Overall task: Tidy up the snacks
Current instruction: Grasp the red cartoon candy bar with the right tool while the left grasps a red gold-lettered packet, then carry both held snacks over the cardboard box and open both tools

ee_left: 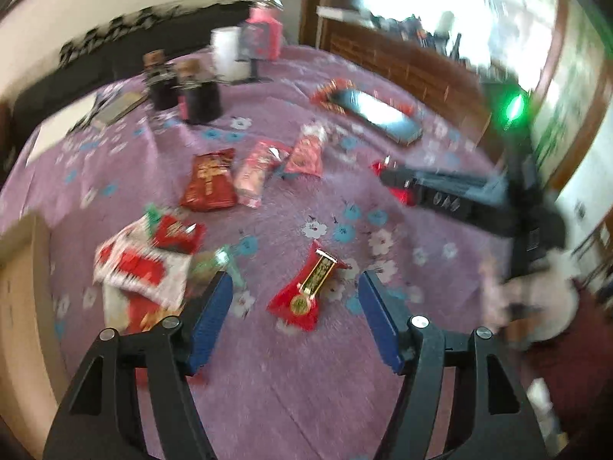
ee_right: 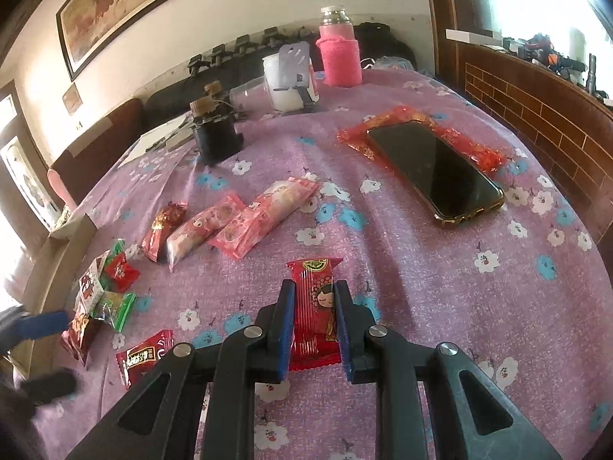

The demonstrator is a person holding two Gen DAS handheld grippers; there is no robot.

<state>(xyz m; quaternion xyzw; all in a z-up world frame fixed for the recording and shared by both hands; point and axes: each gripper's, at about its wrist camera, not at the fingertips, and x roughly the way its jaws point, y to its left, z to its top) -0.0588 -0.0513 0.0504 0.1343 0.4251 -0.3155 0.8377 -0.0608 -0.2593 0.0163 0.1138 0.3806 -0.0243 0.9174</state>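
My right gripper (ee_right: 314, 299) is shut on a red snack packet with a cartoon girl (ee_right: 316, 306), pads pressed on both long sides, low over the purple flowered tablecloth (ee_right: 421, 287). My left gripper (ee_left: 295, 303) stands open above the cloth. A red packet with a gold label (ee_left: 306, 291) lies flat just beyond its pads, untouched. A loose pile of small red, white and green snacks (ee_left: 141, 268) lies left of the left finger. Further back lie a dark red packet (ee_left: 210, 184) and pink packets (ee_right: 268, 211) in a row. The left wrist view is blurred.
A phone (ee_right: 436, 168) rests on a red envelope at the right. Two dark corked jars (ee_right: 216, 138), a white cup (ee_right: 283, 84) and a pink-sleeved flask (ee_right: 339, 57) stand at the back. A cardboard box (ee_left: 19, 287) borders the table's left edge.
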